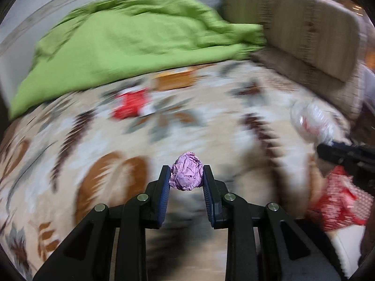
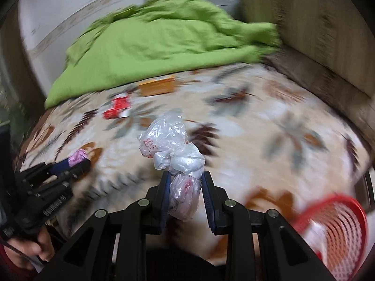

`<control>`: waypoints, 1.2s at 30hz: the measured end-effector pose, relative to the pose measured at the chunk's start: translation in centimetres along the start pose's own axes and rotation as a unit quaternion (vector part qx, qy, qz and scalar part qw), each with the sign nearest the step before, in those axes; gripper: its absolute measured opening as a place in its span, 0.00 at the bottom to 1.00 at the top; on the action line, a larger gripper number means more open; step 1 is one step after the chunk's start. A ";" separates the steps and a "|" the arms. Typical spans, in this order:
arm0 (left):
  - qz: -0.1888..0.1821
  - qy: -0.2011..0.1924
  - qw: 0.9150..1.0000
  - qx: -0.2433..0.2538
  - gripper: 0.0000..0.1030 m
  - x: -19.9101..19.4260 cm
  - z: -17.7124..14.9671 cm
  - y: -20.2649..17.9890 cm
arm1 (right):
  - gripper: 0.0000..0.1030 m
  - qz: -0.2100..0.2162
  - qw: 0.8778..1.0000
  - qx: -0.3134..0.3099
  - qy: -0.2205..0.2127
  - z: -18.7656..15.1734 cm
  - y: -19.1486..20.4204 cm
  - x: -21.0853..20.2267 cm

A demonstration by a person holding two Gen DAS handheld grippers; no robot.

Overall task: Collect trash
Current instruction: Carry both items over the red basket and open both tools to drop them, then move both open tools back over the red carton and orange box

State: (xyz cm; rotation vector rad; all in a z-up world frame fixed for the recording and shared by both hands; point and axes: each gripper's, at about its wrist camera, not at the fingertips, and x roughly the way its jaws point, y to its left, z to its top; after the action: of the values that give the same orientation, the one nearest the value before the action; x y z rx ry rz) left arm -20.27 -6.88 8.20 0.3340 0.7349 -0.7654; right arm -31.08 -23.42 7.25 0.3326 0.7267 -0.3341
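The left gripper [image 1: 186, 175] clamped a crumpled pink paper ball [image 1: 186, 174]. The right gripper [image 2: 184, 182] clamped a knotted clear plastic bag [image 2: 174, 154]. A red mesh basket [image 2: 337, 231] sat to its lower right.

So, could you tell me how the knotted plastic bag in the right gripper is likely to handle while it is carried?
The knotted plastic bag looks thin and crumpled, so probably light and floppy. Its upper part stands above the right gripper unsupported, so it may sway. The glossy film could slip, though the knot above the fingers should help.

Paper ball [image 1: 186, 171]: your crumpled lilac-pink.
Plastic bag [image 2: 173, 149]: clear-white, with red print.
Blanket [image 1: 131, 44]: plain lime green.
Bedspread [image 2: 246, 135]: cream, with brown and grey leaf pattern.
Basket [image 2: 337, 231]: your red mesh.
Wrapper [image 1: 131, 106]: red and white.
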 end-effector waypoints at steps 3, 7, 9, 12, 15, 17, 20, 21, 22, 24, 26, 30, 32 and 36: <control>-0.057 -0.005 0.998 0.040 0.25 -1.5 1.7 -4.8 | 0.28 -0.034 0.998 0.055 -0.007 -1.8 -5.8 -3.9; -0.167 0.014 0.981 0.094 0.25 -3.2 3.7 -13.0 | 0.28 -0.086 0.989 0.116 -0.017 -4.0 -12.3 -8.3; -0.208 0.028 0.972 0.110 0.25 -3.5 4.1 -15.7 | 0.28 -0.106 0.984 0.143 -0.018 -5.3 -14.9 -9.9; -0.270 0.065 0.951 0.134 0.27 -2.8 4.2 -21.3 | 0.29 -0.131 0.977 0.166 -0.011 -6.8 -17.5 -11.1; -0.298 0.092 0.938 0.150 0.50 -1.5 3.6 -24.4 | 0.33 -0.147 0.974 0.175 0.005 -7.7 -19.0 -11.4; -0.293 0.102 0.939 0.152 0.63 -0.9 3.4 -26.1 | 0.42 -0.182 0.968 0.172 0.006 -8.1 -19.5 -11.9; -0.286 0.100 0.942 0.145 0.63 -0.8 3.6 -25.8 | 0.45 -0.186 0.967 0.175 -0.011 -8.1 -20.0 -12.8; -0.275 0.096 0.947 0.137 0.63 -0.7 3.9 -25.4 | 0.45 -0.187 0.967 0.174 -0.017 -7.8 -20.0 -12.9; -0.267 0.091 0.951 0.128 0.63 -0.5 4.2 -24.3 | 0.45 -0.185 0.967 0.171 -0.021 -7.5 -19.7 -12.8; -0.251 0.085 0.958 0.111 0.63 0.0 4.7 -21.7 | 0.45 -0.164 0.972 0.166 -0.032 -6.8 -18.7 -12.6; -0.226 0.078 0.967 0.092 0.64 0.3 5.3 -18.8 | 0.45 -0.139 0.977 0.157 -0.042 -5.7 -17.3 -12.0; -0.169 0.073 0.982 0.036 0.66 1.1 5.9 -12.1 | 0.45 -0.074 0.988 0.129 -0.041 -3.1 -13.7 -9.8; -0.136 0.078 0.988 -0.006 0.67 2.3 6.1 -8.2 | 0.45 -0.032 0.993 0.113 -0.030 -1.4 -11.6 -8.2; -0.071 0.087 0.989 -0.091 0.68 3.8 6.0 1.1 | 0.45 0.020 0.997 0.073 -0.010 1.0 -7.5 -5.4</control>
State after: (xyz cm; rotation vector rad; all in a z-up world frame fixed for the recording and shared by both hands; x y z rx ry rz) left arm -14.72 -11.21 9.77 0.1854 0.9944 -0.8037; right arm -37.31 -29.54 10.35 0.4806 0.6765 -0.3536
